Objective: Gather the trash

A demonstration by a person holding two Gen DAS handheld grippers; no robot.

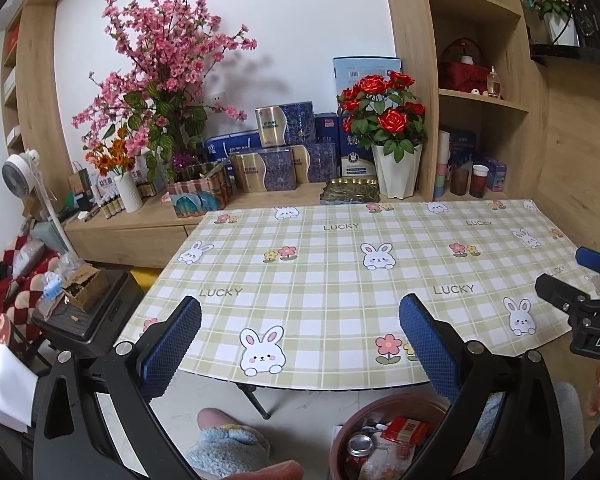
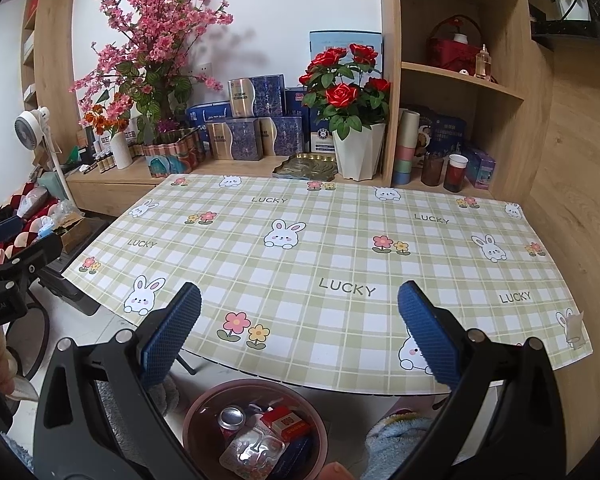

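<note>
Below the checked counter (image 2: 340, 240) sits one bin (image 2: 196, 412) holding one can (image 2: 231, 418) and one red packet (image 2: 286, 420). Both my left claw (image 1: 300, 344) and right claw (image 2: 300, 340) hang spread apart, gripping nothing.

Round brownish-pink trash bin (image 2: 204, 408) on the pale floor, just beyond the near edge of the table and below it. Open at the top, upright, partly filled. Inside: a dented red drink can (image 2: 231, 420) with its silver top facing up, a red-and-white carton (image 2: 286, 422) lying tilted beside it, and a clear plastic blister pack (image 2: 256, 454) resting on top toward the front. In the left wrist view, same bin (image 1: 342, 436) partly hidden behind a finger.
</note>
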